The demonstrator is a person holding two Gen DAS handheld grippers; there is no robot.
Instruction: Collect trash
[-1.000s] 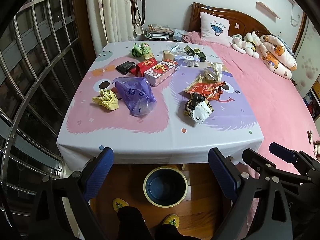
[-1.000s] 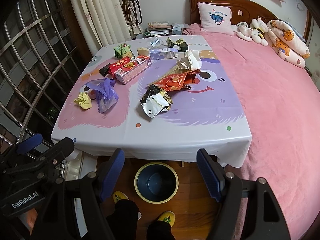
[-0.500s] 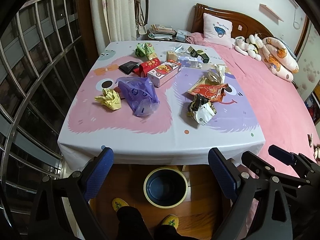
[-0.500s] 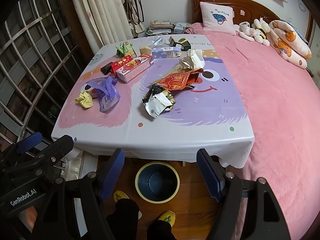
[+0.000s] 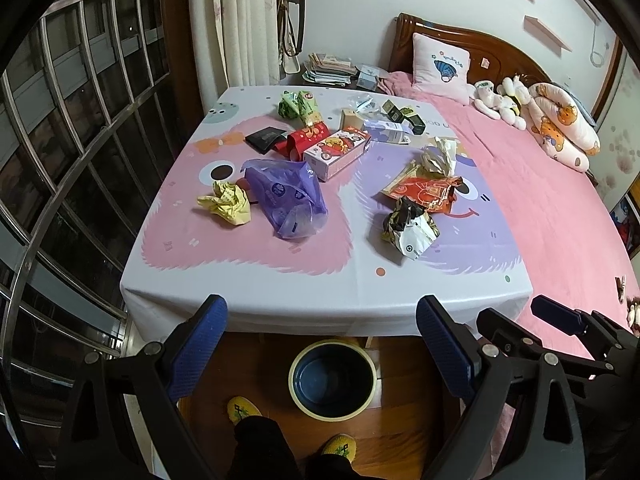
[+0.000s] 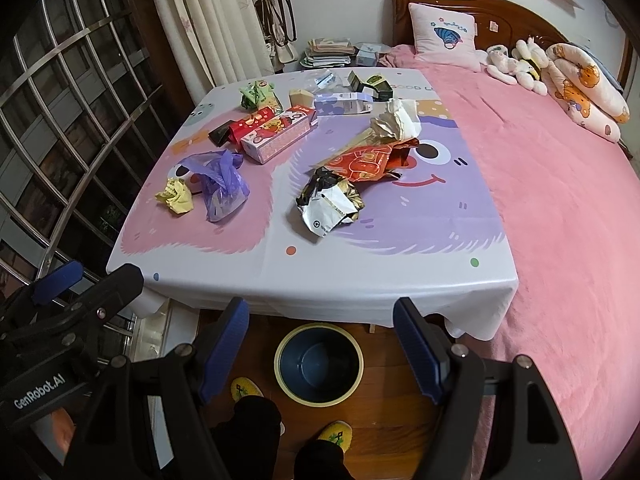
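We hold the left gripper (image 5: 322,344) and right gripper (image 6: 320,346) wide and empty short of the desk's near edge (image 5: 320,300), above the bin (image 5: 334,380) on the floor. The trash sits mid-desk: yellow wad (image 5: 226,202), purple bag (image 5: 286,196), crumpled wrapper (image 6: 330,204), leaving the near strip bare

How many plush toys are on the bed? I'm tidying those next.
2, maybe more: a white plush toy and a bee plush toy, side by side near the headboard; the cluster could hide another.
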